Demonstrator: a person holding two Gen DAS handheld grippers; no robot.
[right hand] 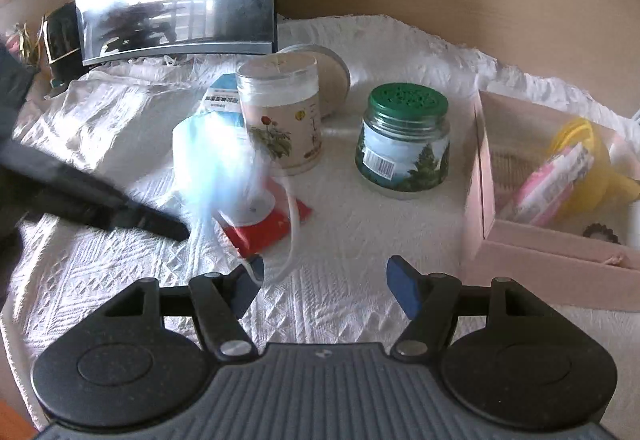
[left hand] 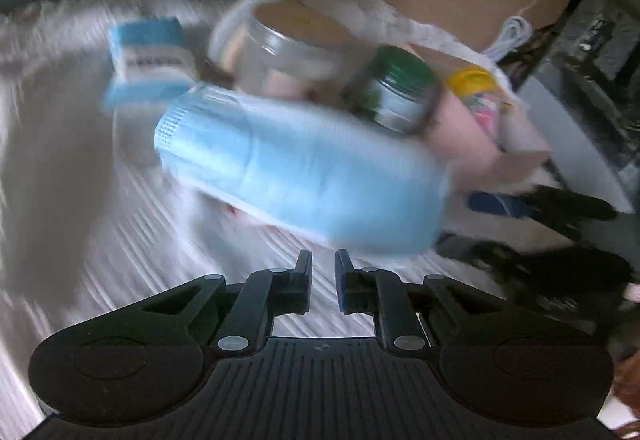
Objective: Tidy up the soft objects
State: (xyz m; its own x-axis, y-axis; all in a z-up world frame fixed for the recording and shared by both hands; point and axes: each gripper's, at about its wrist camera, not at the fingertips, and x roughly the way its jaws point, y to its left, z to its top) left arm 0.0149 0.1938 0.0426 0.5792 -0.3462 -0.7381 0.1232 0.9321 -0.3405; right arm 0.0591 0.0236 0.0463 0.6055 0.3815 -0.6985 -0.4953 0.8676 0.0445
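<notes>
White quilted cloth (right hand: 360, 240) covering the surface, bearing: floral jar (right hand: 284, 119); green-lidded jar (right hand: 402, 143), apart to its right; pink box (right hand: 552, 256) at the right edge; red packet (right hand: 260, 232) in front of the floral jar; blue-and-white carton (left hand: 150, 59) behind. Blue mask (left hand: 300, 167) blurred, contact with cloth unclear.

Print on the box (right hand: 224, 99) and jars stays illegible.
</notes>
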